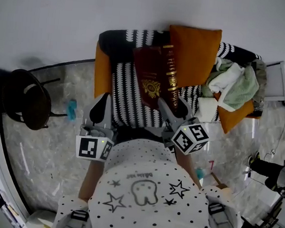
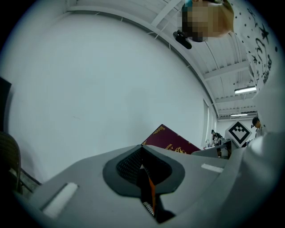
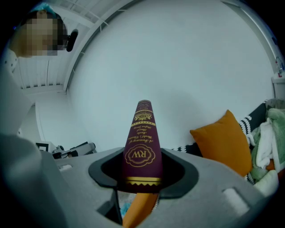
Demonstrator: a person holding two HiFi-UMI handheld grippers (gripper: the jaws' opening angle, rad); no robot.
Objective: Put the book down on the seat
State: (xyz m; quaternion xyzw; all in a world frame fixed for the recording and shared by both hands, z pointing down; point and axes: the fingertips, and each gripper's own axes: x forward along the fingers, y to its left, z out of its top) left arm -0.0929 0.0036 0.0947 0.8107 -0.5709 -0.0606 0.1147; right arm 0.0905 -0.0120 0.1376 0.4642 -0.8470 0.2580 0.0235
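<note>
head view, left to right: black round stool (image 1: 26, 100) stood on the marbled floor (image 1: 54, 147), well clear of the seat (image 1: 129, 97). a small blue item (image 1: 71, 109) lay on the floor between stool and seat; too small to identify.

my left gripper (image 1: 101, 108) sat just off the seat's front left corner, over the striped black-and-white cover. left gripper view showed its jaws brought together with nothing between the pads.

the book (image 1: 156, 75), maroon with gold print, was tilted up over the middle of the seat, cover facing the camera, spine on the right. its top reached across the backrest, next to the orange cushion (image 1: 194, 53). i couldn't tell whether its lower edge touched the cover.

my right gripper (image 1: 172, 108) had the book by the lower end of the spine. right gripper view showed the jaws spread wide and clamped on either side of the book, spine running up and away from the camera, gold "rw" emblem just above the pads.

orange cushion leaned on the backrest just right of the book. further right, a pile of white and green clothes (image 1: 233, 82) filled the seat's right end.
</note>
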